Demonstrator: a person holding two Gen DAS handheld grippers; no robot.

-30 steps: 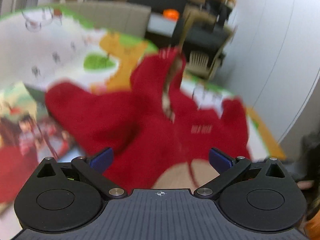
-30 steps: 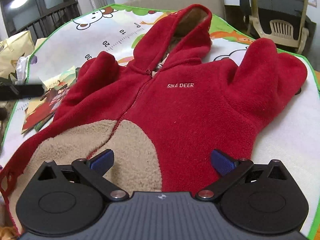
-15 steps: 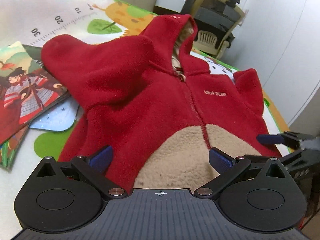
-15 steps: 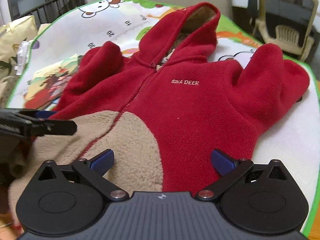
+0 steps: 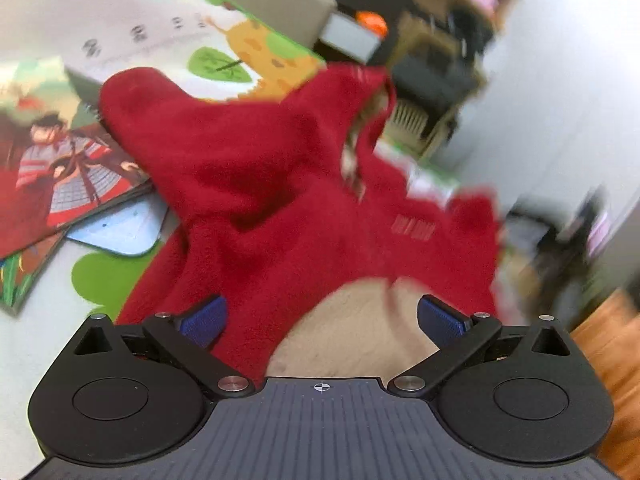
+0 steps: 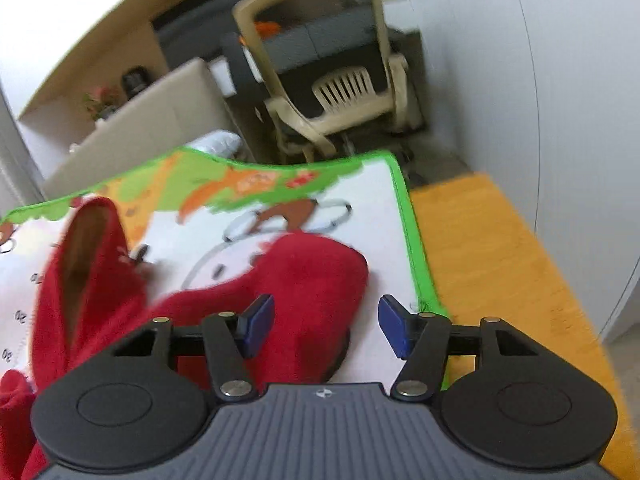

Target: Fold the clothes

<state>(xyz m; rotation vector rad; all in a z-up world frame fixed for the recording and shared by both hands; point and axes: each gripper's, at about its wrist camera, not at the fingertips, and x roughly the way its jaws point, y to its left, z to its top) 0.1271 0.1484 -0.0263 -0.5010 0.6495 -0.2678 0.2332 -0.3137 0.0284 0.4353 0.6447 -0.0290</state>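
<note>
Right hand-held gripper [image 6: 326, 326] hovering, jaws apart, over hoodie [image 5: 304, 200] right sleeve [image 6: 308, 280]; sleeve pointing away forward. Left hand-held gripper [image 5: 320, 320] spread wide, empty, facing hem.

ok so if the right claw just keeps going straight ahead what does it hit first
Most likely the red sleeve of the fleece hoodie: it lies on the play mat just ahead of the open right claw, under its left finger. Depth is blurry, so it might pass over it.

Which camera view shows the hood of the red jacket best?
The right wrist view: the hood is fairly sharp, its opening and brown lining facing the camera. The left wrist view shows the hood blurred, with only a strip of lining.
</note>
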